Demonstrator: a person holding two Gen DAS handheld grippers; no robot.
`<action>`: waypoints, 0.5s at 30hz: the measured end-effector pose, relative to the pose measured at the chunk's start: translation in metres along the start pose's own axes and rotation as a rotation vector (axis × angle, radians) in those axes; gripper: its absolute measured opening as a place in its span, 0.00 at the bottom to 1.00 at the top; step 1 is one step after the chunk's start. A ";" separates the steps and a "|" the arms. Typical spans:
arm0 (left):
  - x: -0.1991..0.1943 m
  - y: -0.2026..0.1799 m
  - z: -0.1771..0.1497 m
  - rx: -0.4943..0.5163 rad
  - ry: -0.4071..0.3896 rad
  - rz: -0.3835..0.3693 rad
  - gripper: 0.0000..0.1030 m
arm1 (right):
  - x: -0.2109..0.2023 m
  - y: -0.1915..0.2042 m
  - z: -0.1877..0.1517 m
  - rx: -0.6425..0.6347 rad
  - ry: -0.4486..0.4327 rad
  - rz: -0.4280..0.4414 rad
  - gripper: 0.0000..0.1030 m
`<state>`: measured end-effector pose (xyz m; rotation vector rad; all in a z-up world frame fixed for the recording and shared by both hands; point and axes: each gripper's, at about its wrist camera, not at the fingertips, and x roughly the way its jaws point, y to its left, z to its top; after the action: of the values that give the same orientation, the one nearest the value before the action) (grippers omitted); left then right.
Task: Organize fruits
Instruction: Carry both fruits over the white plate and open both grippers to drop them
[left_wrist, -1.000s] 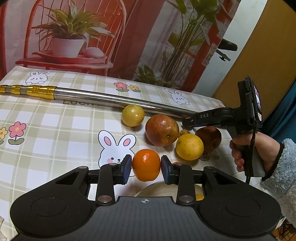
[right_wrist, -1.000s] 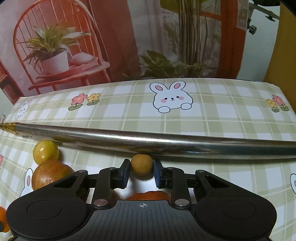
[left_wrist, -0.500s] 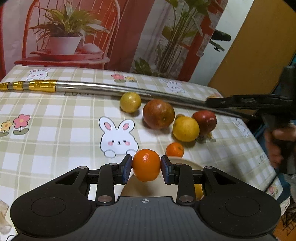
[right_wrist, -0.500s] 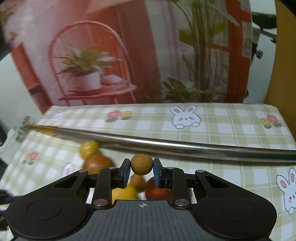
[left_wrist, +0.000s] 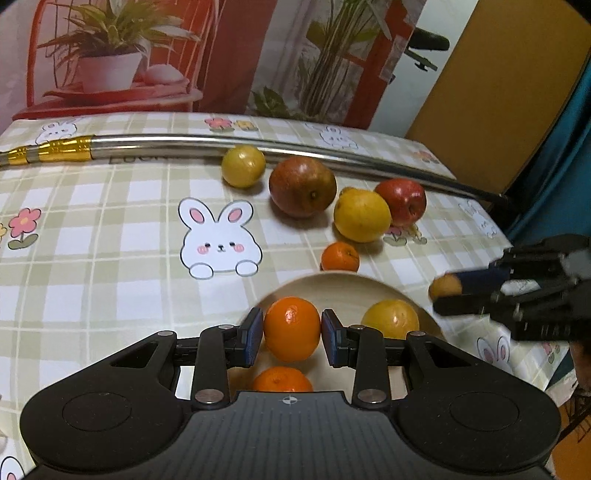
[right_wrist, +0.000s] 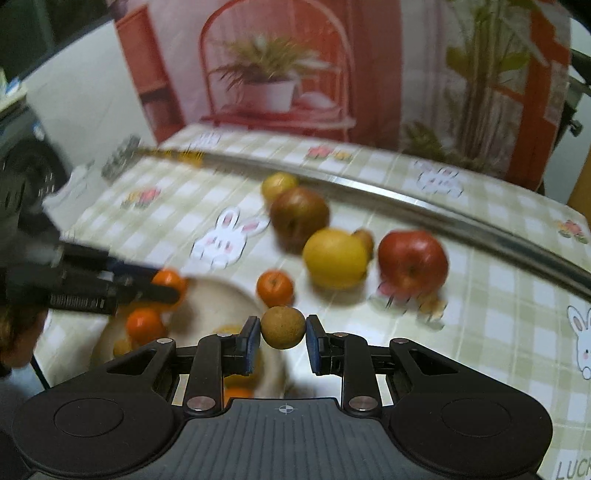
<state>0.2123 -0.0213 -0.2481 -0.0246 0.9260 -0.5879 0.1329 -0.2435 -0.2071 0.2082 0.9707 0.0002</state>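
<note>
left gripper (left_wrist: 292, 329): you pinched the orange (left_wrist: 291, 328) at its middle; firm, rolls easily
right gripper (right_wrist: 282, 333): you squeezed the small brown fruit (right_wrist: 283, 327), light, bowl (right_wrist: 221, 291) at 10 o'clock

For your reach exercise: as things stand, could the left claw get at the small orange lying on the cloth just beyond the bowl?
Probably not yet: the left claw is shut on an orange over the bowl. The path to the small orange looks clear.

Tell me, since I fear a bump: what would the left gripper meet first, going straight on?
Probably the pale plate: the left gripper, shut on an orange, points down over it. Depth is unclear.
</note>
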 end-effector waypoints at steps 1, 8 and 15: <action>0.002 -0.001 -0.001 0.004 0.005 0.002 0.35 | 0.003 0.003 -0.003 -0.011 0.016 0.003 0.23; 0.005 0.000 -0.001 0.014 0.004 0.004 0.35 | 0.014 0.013 -0.012 -0.027 0.059 0.014 0.24; 0.009 -0.002 0.000 0.022 0.008 0.005 0.35 | 0.017 0.007 -0.012 -0.009 0.069 0.017 0.26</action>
<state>0.2154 -0.0275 -0.2536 -0.0003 0.9273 -0.5933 0.1330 -0.2325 -0.2263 0.2086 1.0372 0.0274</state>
